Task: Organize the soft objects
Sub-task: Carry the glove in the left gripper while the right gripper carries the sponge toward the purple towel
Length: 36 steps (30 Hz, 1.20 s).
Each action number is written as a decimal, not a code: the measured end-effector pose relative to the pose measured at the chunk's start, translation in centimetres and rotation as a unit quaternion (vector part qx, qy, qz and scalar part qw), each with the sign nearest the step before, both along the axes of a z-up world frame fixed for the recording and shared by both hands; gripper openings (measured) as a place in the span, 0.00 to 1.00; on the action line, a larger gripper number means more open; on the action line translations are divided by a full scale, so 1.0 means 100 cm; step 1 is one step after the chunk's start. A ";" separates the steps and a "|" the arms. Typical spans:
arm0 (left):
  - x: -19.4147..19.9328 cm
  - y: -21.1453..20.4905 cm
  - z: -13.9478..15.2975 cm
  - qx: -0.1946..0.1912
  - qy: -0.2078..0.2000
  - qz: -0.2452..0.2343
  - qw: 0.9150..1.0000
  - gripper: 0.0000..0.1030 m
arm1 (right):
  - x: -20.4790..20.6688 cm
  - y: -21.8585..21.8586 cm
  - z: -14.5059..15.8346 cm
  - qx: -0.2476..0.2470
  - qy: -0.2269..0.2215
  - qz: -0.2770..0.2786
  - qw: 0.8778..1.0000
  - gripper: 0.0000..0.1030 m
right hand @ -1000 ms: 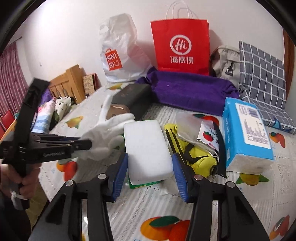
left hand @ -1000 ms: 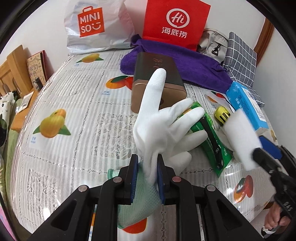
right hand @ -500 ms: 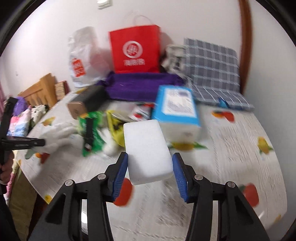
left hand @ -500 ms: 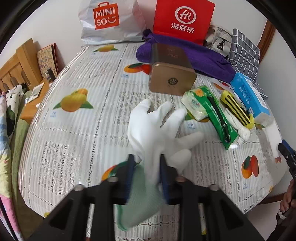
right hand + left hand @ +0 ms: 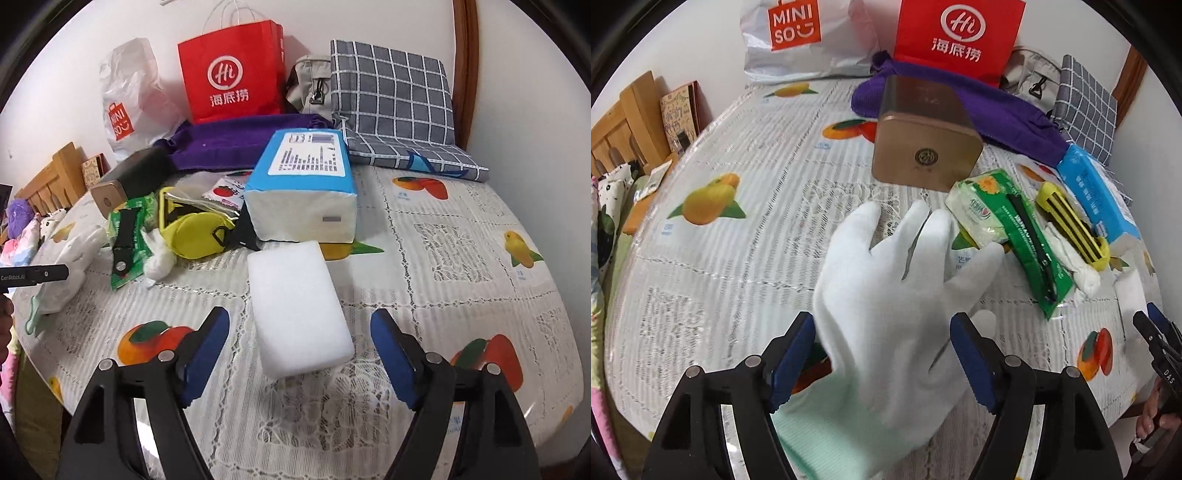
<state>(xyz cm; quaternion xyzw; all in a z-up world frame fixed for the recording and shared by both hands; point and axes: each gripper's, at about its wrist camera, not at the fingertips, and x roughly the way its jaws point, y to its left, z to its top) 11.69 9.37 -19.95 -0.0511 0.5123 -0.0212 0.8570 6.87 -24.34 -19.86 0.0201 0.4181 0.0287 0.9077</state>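
Note:
A white glove [image 5: 897, 295] with a pale green cuff lies on the fruit-print tablecloth [image 5: 738, 258], between the spread fingers of my left gripper [image 5: 882, 350], which is open and not gripping it. The glove also shows in the right wrist view [image 5: 70, 266]. A white sponge block [image 5: 299, 314] lies on the cloth between the spread fingers of my right gripper [image 5: 299, 350], which is open. In the left wrist view the sponge [image 5: 1128, 295] shows at the right edge.
A gold tin box [image 5: 923, 136], green wipes pack [image 5: 1004, 225], yellow pouch [image 5: 192, 232], blue tissue pack [image 5: 306, 184] and white cloth wad [image 5: 159, 258] crowd the middle. Purple towel [image 5: 236, 136], red bag [image 5: 229, 70], Miniso bag [image 5: 798, 37] and checked cushion [image 5: 391, 99] line the back.
Both grippers have opened. The left let go of the glove, which now lies on the cloth. The right set the sponge down on the cloth near the tissue pack.

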 end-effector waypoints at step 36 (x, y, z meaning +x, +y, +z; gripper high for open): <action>0.061 -0.013 0.133 -0.016 -0.103 -0.020 0.994 0.12 | 0.095 0.009 0.128 0.016 -0.065 0.016 0.998 0.51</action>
